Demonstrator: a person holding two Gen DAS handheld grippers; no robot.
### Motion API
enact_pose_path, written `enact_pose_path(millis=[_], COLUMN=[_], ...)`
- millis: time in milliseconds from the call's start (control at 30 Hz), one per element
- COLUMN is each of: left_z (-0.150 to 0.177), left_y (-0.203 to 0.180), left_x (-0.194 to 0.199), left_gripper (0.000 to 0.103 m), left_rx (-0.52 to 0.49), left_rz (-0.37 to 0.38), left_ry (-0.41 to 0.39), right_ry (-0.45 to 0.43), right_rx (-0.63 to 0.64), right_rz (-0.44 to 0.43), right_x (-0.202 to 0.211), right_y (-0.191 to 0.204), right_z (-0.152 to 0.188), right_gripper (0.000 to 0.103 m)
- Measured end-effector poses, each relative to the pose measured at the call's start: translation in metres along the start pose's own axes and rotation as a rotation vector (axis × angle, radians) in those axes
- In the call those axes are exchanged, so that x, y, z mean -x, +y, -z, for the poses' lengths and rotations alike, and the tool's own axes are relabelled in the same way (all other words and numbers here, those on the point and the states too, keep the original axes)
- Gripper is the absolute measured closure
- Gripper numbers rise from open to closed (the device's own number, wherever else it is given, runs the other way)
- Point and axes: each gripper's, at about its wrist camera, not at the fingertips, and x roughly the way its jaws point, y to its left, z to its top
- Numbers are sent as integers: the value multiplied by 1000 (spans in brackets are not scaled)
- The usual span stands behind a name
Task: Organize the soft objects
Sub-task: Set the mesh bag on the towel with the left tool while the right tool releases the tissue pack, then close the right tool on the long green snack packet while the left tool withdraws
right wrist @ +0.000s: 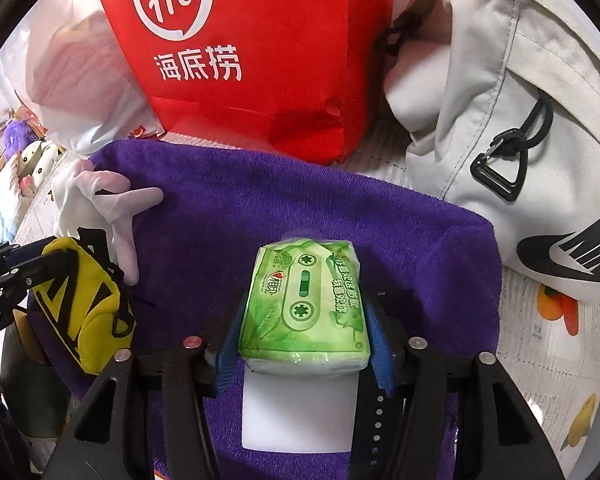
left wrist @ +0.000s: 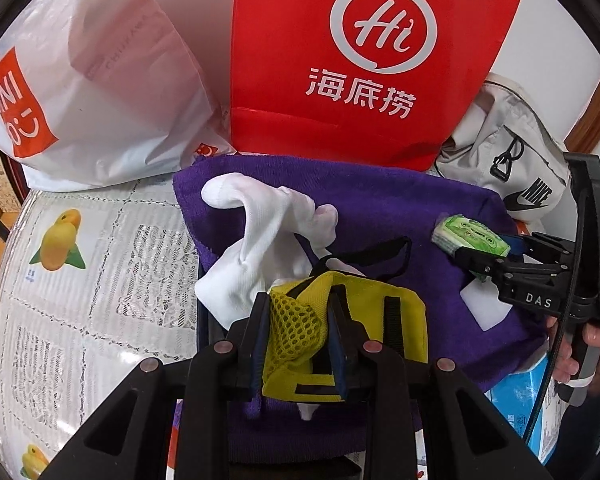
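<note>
My left gripper (left wrist: 298, 322) is shut on a yellow mesh pouch (left wrist: 364, 320) with black straps, held over a purple towel (left wrist: 380, 208). It also shows at the left of the right wrist view (right wrist: 88, 312). White socks (left wrist: 268, 224) lie on the towel's left part and show in the right wrist view (right wrist: 100, 208). My right gripper (right wrist: 304, 320) is shut on a green tissue pack (right wrist: 304, 304) above the towel (right wrist: 260, 200). From the left wrist view that gripper (left wrist: 496, 256) and the pack (left wrist: 470, 236) sit at the right. A white label (right wrist: 298, 412) shows on the towel.
A red paper bag (left wrist: 364, 60) stands behind the towel, a white plastic bag (left wrist: 100, 88) to its left. A grey Nike bag (right wrist: 520, 140) lies to the right. A fruit-print lace tablecloth (left wrist: 80, 280) covers the table. A blue box (left wrist: 520, 404) sits at the lower right.
</note>
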Motion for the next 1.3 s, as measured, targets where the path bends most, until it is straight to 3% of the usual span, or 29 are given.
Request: enact_pose_path(millis=[200,367,433,533,633,733,1033,1300], left_z=[2,5,6,8,13,21,60,114], left_y=[0,-2,-3,0,4,11,27,45], left_x=[-1,8,14,28,50,78,133,154], left_gripper=[76,59,58,51,51,51,51,51], left_rx=[-10,-33,-38,-21,-13,4,32,52], left_rz=[4,10,2,-15,-26,-38,-6,5], left_ry=[7,-6,-13,-18,-56,-109,-130,-123], right_ry=[-45,-143,-187,-255,-306,-349,-343,-272], right_rx=[-5,-5,-6,-33,-69,-93,-139,-60], right_rz=[11,9,11,-2,-40,-22,-68,-57], right_x=[20,57,73,99,125,149,190,164], right_y=[-1,6,10,13,17,24,59,123], right_z=[5,16,24,38,55,75,145,199], right_gripper=[38,35,34,34,34,34,34,34])
